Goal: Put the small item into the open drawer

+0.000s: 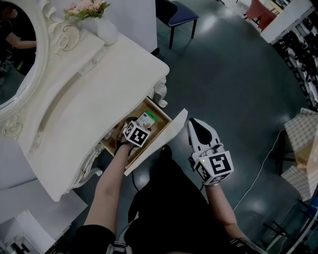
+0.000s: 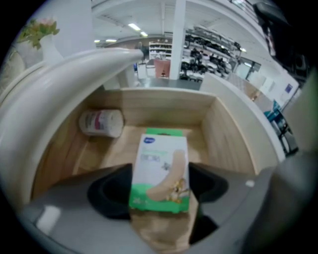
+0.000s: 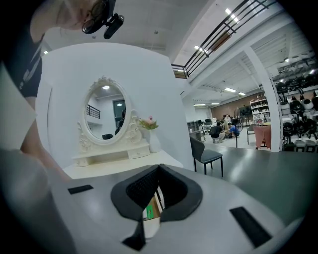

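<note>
The small item is a green and white plaster box (image 2: pixel 160 171). It sits between the black pads of my left gripper (image 2: pixel 160 188), which touch both of its sides, low inside the open wooden drawer (image 2: pixel 218 129). In the head view the left gripper (image 1: pixel 140 127) reaches into the drawer (image 1: pixel 164 119), with the box (image 1: pixel 147 119) just beyond its marker cube. My right gripper (image 1: pixel 196 126) hangs beside the drawer front, its jaws shut on nothing; in its own view the right gripper (image 3: pixel 159 168) has its tips touching.
A white jar with a pink label (image 2: pixel 102 122) lies in the drawer's back left corner. The white vanity table (image 1: pixel 99 84) carries an oval mirror (image 1: pixel 20 54) and a flower vase (image 1: pixel 102 25). A chair (image 1: pixel 176 15) stands on the dark floor behind.
</note>
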Motion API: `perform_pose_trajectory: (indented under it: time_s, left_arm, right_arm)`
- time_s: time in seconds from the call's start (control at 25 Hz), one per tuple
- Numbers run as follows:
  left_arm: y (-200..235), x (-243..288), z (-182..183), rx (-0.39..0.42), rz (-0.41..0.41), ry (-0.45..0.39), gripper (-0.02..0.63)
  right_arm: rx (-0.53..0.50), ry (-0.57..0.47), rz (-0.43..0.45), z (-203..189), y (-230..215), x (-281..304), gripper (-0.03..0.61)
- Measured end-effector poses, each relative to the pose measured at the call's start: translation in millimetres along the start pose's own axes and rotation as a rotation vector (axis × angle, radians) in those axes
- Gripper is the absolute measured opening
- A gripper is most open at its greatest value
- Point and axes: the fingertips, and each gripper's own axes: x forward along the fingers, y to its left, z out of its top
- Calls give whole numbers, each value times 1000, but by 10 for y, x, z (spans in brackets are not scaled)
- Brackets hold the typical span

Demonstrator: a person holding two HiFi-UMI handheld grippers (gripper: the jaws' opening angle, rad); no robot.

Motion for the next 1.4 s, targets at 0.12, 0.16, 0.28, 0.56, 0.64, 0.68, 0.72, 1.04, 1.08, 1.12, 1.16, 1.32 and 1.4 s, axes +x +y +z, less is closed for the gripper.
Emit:
perform_pose_trajectory:
  time_s: [0.12,0.16,0.28,0.56,0.64,0.68,0.72,1.04,1.08,1.12,1.16,1.32,1.4]
  left_arm:
    - [-11,30,-21,8,-3,9,356]
    - [-13,37,-26,7,-4,10,356]
    - [-13,46,-30,-6,-7,12,360]
    - [49,17,-32,-64,14,-1,383]
    - [54,-57,32,-71,28,-33,382]
    - [50,-110,76,-74,29,-55,382]
    - [46,-176,128,-75,31,-81,380]
    - [37,-1080,640,-91,92,-363,323]
    - [59,-1210,696,-97,113,-403,309]
    - [90,-1340,748,-107,136,-444,294]
    - [123,-1468,793,-120,158,-481,277]
    - [240,-1929,872,-171,242,-599,217]
    - [291,-2132,869,-199,273,-651,190]
  right_arm:
    - [1,2,1,-14,-7,10,-3]
    - [2,3,0,-16,-12,9,-3]
    - [4,1,-3,-9,-25,0,-3]
    - [14,9,12,-37,-2,20,-3]
    - [12,9,19,-30,20,39,-3]
    - [10,6,23,-21,36,50,-3]
    - [7,4,27,-10,53,61,-3]
    - [-17,-25,74,86,198,104,-3]
    - [-21,-27,80,93,216,107,-3]
    - [-25,-30,85,101,234,111,-3]
    - [-28,-33,91,114,253,113,-3]
    - [-36,-53,109,200,342,106,-3]
    - [-42,-64,120,242,396,109,-3]
